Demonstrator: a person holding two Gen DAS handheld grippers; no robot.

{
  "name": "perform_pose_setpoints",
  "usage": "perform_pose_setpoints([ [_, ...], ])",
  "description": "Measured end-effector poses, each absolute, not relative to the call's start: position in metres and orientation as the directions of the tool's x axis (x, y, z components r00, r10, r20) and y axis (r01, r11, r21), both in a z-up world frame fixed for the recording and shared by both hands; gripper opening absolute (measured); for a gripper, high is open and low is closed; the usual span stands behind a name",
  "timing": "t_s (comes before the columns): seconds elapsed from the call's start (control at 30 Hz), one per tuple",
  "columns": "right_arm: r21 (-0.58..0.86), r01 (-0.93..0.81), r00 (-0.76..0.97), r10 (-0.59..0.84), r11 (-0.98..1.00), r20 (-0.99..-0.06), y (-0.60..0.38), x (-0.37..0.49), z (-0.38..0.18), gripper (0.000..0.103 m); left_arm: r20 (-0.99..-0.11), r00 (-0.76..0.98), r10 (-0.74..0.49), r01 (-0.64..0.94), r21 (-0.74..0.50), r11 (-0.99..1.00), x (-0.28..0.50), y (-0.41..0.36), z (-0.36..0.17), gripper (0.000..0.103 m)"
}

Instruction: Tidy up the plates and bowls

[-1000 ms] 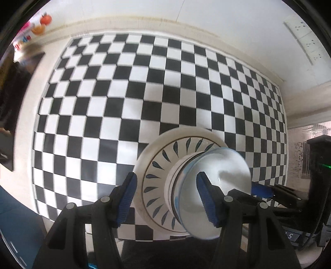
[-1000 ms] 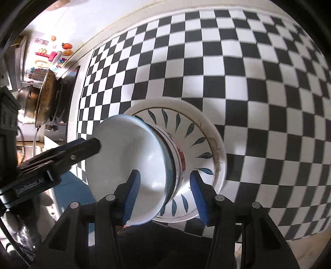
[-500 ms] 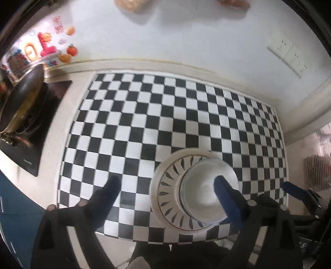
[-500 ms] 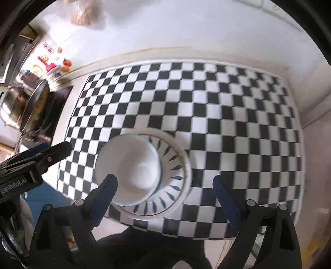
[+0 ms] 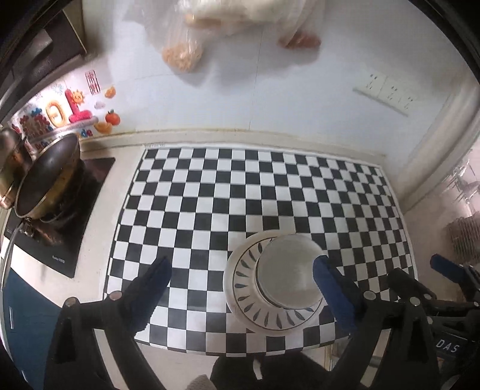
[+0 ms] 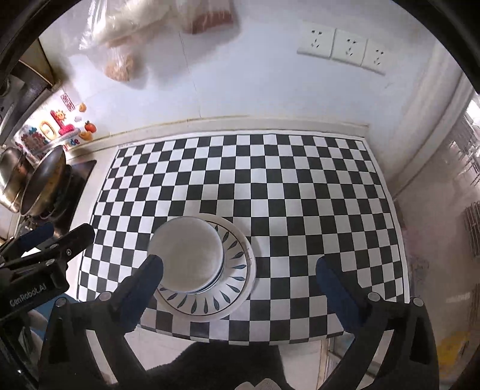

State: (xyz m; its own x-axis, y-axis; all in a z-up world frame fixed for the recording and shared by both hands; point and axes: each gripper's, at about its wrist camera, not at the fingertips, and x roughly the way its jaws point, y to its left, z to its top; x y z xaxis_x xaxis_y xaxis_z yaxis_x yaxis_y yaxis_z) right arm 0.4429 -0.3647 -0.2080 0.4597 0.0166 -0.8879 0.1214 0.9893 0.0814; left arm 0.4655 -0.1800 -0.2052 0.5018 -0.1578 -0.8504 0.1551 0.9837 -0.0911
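Note:
A white bowl (image 5: 288,271) sits upside down on a white plate with blue leaf marks (image 5: 243,288), near the front edge of the checkered mat. The same bowl (image 6: 186,255) and plate (image 6: 237,270) show in the right wrist view. My left gripper (image 5: 243,270) is open and empty, held high above the mat, left of the bowl. My right gripper (image 6: 240,270) is open and empty, held high above the plate's right side. The other gripper shows at each view's edge.
The black-and-white checkered mat (image 5: 240,192) covers the counter. A stove with a dark pan (image 5: 45,177) and a steel pot (image 6: 12,177) stands at the left. Wall sockets (image 6: 339,45) and hanging bags (image 5: 210,27) are on the back wall.
Both grippers have opened wide, let go of the upturned bowl and pulled up and back from it. The bowl and plate stay in place on the mat.

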Motion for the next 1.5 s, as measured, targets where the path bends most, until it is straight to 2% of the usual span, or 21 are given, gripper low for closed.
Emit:
perform_pose_setpoints([
  [0.4, 0.063, 0.126, 0.611, -0.028, 0.99, -0.791, -0.363, 0.373, -0.14, 0.103, -0.748, 0.634, -0.195, 0.148, -0.13, 0.98, 0.404, -0.173, -0.148, 0.102],
  [0.6, 0.039, 0.133, 0.669, -0.06, 0.99, -0.74, -0.368, 0.335, -0.111, 0.103, -0.703, 0.697, -0.144, 0.11, -0.093, 0.99, 0.362, -0.168, -0.12, 0.102],
  [1.0, 0.022, 0.125, 0.712, -0.074, 0.992, -0.698, -0.368, 0.253, -0.077, 0.103, -0.678, 0.732, -0.07, 0.093, -0.003, 0.996, 0.28, -0.176, -0.094, 0.102],
  [1.5, -0.019, 0.178, 0.76, -0.15, 0.984, -0.633, -0.336, 0.148, -0.041, 0.103, -0.604, 0.789, -0.114, 0.145, 0.002, 0.989, 0.197, -0.143, -0.064, 0.102],
])
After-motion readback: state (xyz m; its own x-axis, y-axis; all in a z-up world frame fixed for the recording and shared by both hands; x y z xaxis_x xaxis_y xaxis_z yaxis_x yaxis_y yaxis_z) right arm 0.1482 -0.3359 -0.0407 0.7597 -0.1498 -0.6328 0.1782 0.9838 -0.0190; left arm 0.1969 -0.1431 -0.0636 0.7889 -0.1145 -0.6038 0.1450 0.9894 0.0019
